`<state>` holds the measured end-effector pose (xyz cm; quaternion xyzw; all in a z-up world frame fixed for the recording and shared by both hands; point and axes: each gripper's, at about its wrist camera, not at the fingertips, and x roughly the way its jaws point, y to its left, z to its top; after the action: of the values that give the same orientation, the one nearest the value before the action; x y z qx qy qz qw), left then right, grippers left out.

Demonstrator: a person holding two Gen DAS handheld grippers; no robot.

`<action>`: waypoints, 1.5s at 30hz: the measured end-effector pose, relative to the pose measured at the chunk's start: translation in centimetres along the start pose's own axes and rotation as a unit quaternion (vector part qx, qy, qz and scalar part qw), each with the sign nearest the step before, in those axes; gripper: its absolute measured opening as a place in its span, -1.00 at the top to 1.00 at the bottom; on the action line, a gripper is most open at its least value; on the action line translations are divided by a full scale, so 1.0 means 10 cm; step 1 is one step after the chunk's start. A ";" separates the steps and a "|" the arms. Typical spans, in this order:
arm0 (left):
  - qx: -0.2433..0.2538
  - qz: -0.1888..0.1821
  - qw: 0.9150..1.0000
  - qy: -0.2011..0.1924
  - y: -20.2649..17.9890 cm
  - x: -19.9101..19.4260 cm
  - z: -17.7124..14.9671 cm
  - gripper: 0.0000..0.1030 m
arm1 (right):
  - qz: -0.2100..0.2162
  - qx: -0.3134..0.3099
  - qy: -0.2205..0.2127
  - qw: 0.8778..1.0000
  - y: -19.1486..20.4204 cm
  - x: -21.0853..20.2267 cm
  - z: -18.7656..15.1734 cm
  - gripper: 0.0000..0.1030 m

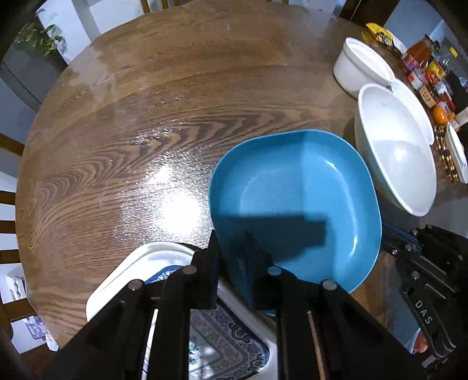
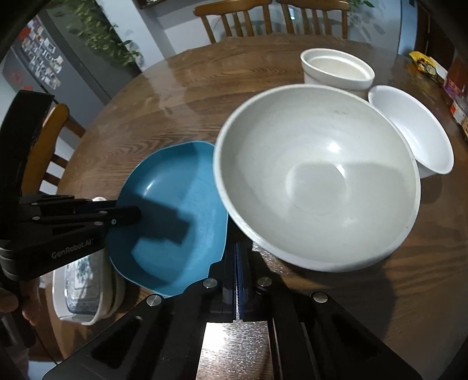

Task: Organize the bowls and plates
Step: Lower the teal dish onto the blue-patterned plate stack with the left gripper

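My left gripper (image 1: 234, 248) is shut on the near rim of a blue squarish bowl (image 1: 295, 201) and holds it tilted above a white rectangular dish with a blue pattern (image 1: 222, 339). From the right wrist view the left gripper (image 2: 128, 217) pinches the blue bowl (image 2: 175, 222) over the patterned dish (image 2: 84, 289). My right gripper (image 2: 237, 248) is shut and empty, just in front of a large white bowl (image 2: 316, 175). The large white bowl (image 1: 395, 149) sits right of the blue one.
A small white bowl (image 2: 409, 131) and a white straight-sided crock (image 2: 336, 70) stand behind the large bowl. Jars and packets (image 1: 427, 73) crowd the far right edge. Wooden chairs (image 2: 269, 17) ring the round wooden table (image 1: 146, 131).
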<state>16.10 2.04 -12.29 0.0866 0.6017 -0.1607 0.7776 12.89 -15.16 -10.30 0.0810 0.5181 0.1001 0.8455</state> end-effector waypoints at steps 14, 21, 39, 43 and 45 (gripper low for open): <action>-0.034 0.004 0.998 -0.049 0.20 -0.51 -0.18 0.76 | 0.035 -0.031 -0.034 0.998 0.22 -0.36 0.10 0.93; -0.076 0.015 0.994 -0.073 0.36 -0.82 -0.49 0.76 | 0.068 -0.061 -0.029 0.995 0.47 -0.44 0.06 0.93; -0.188 0.031 0.981 -0.037 0.61 -0.77 -1.26 0.76 | 0.123 -0.147 0.050 0.980 1.01 -0.26 -0.23 0.93; -0.198 0.027 0.980 -0.019 0.63 -0.64 -1.29 0.76 | 0.118 -0.141 0.070 0.980 0.99 -0.12 -0.26 0.93; -0.199 0.032 0.979 -0.018 0.64 -0.62 -1.27 0.75 | 0.118 -0.142 0.071 0.980 1.00 -0.09 -0.26 0.93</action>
<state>5.44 13.09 -10.02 -0.0540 0.6042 -0.0147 0.7949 9.30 -5.67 -8.27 0.0138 0.5445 0.2773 0.7915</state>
